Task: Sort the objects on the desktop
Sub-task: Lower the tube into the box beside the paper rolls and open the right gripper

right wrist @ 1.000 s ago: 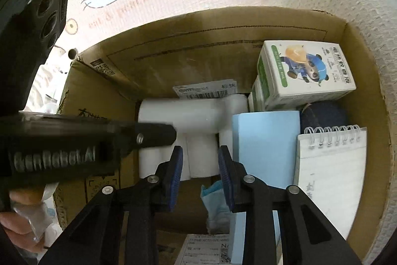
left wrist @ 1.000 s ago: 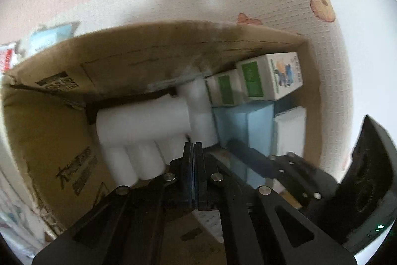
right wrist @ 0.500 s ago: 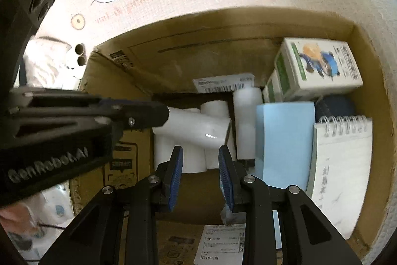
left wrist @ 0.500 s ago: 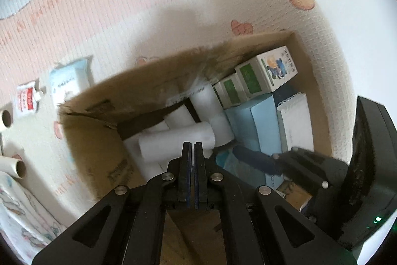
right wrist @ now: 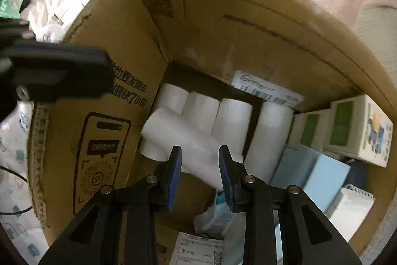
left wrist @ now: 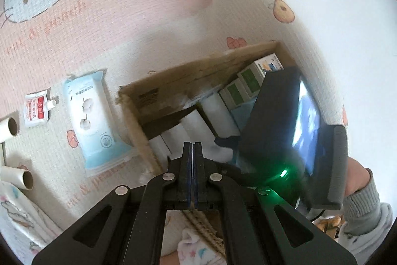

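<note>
An open cardboard box [right wrist: 111, 140] stands on a pink cartoon mat. It holds several white paper rolls [right wrist: 233, 116], one roll [right wrist: 178, 135] lying across the others, green-and-white cartons [right wrist: 359, 128], a light blue box [right wrist: 310, 170] and a spiral notebook [right wrist: 347, 208]. My right gripper [right wrist: 199, 150] points down into the box just above the lying roll, its blue pads a little apart with nothing between them. My left gripper [left wrist: 193, 144] is shut and empty, over the box's left rim [left wrist: 173, 76]. On the mat to its left lie a wet-wipe pack [left wrist: 94, 121] and a red pouch [left wrist: 36, 111].
Two cardboard tubes [left wrist: 12, 127] lie at the far left of the mat beside a patterned cloth [left wrist: 22, 215]. A blue face mask [right wrist: 218, 212] and a paper label [right wrist: 198, 247] lie on the box floor. A hand [left wrist: 357, 180] holds the right gripper's body [left wrist: 285, 128].
My left gripper drew back out of the box toward its left rim, bringing the mat items into view. My right gripper sank deeper into the box and rolled over the lying roll.
</note>
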